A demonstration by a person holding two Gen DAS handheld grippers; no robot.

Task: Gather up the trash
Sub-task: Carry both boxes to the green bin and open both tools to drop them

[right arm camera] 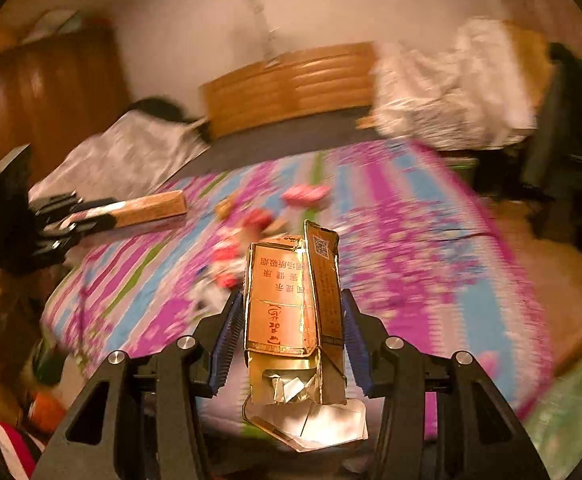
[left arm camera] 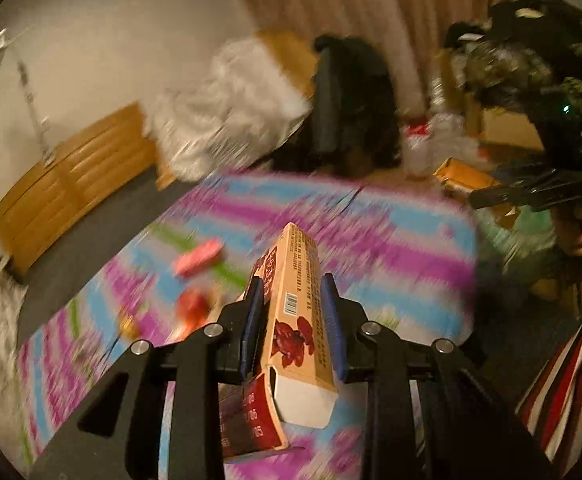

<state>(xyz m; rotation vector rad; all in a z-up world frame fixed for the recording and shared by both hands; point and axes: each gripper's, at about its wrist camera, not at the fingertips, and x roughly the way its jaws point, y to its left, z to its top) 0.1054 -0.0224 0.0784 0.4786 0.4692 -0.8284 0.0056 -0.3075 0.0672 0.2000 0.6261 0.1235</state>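
My left gripper [left arm camera: 291, 280] is shut on a long tan carton [left arm camera: 297, 312] printed with red flowers; its torn flap hangs near the camera. The same carton [right arm camera: 151, 206] and left gripper [right arm camera: 103, 214] appear at the left of the right wrist view. My right gripper [right arm camera: 291, 294] is shut on a torn golden cigarette pack [right arm camera: 279, 304], with foil and paper spilling from its near end. The right gripper [left arm camera: 487, 198] shows far right in the left wrist view. A pink wrapper [left arm camera: 199, 258] and red scraps [left arm camera: 191, 306] lie on the flowered tablecloth [left arm camera: 391, 248] below both grippers.
White plastic sacks [left arm camera: 227, 104] and a black chair [left arm camera: 351, 104] stand beyond the table. A wooden headboard [left arm camera: 71, 176] lines the wall. Cardboard boxes [left arm camera: 507, 128] and litter sit at the right. A person's hand [left arm camera: 579, 228] holds the right gripper. A striped bag [left arm camera: 563, 392] is at bottom right.
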